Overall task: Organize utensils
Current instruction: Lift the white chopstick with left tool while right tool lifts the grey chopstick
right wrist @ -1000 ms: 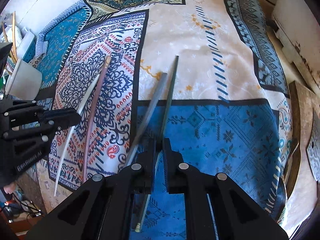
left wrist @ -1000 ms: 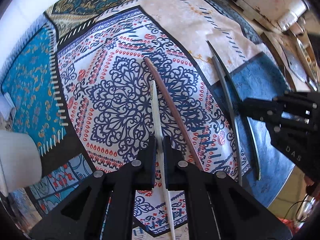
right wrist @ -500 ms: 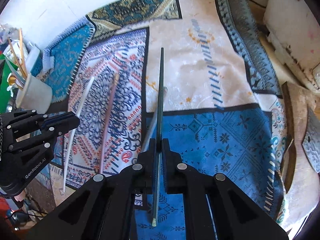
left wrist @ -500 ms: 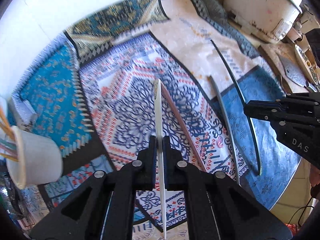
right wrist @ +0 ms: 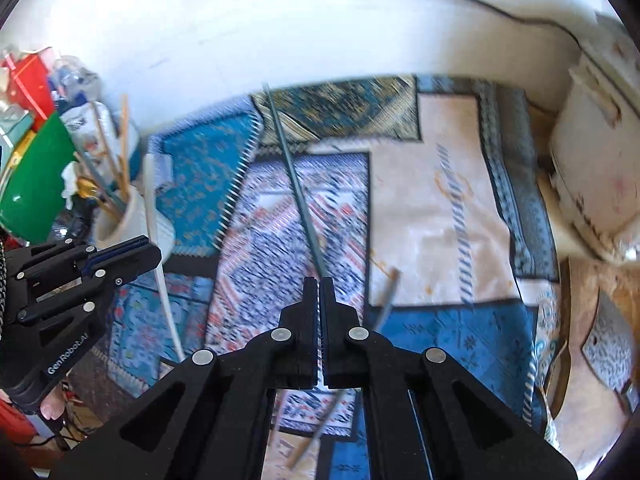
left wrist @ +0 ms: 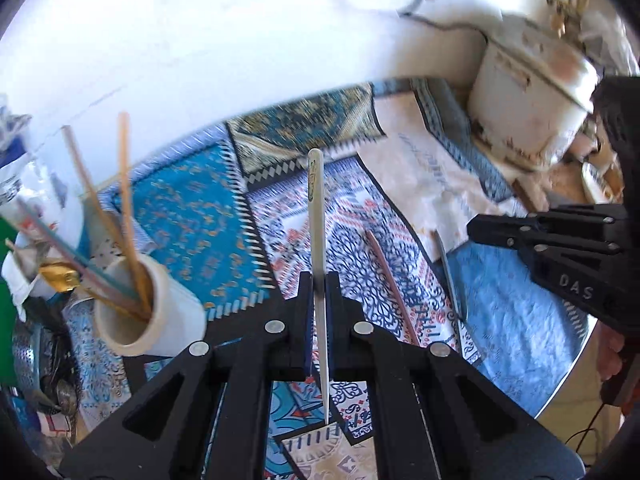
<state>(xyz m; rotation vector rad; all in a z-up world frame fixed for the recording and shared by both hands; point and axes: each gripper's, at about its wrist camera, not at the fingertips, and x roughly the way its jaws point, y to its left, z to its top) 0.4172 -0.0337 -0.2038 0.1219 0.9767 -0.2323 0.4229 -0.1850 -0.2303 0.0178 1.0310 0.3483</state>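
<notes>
left hand-held gripper (left wrist: 319,292) clenched on white chopstick (left wrist: 316,208); right hand-held gripper (right wrist: 320,296) clenched on dark green chopstick (right wrist: 294,184).

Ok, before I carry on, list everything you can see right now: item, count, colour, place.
white chopstick: one, white, clamped in the left gripper, off the cloth.
dark green chopstick: one, clamped in the right gripper, off the cloth.
brown chopstick: one, reddish brown, lying on the cloth.
grey chopstick: one, grey, lying on the cloth beside the brown one.
holder cup: one, cream, at the cloth's left edge, several sticks standing in it.
patchwork cloth: one, blue, white and beige, covering the table.
white appliance: one, worn, far right corner.
green bowl: one, in the clutter at left.
left gripper: black, shut.
right gripper: black, shut.
</notes>
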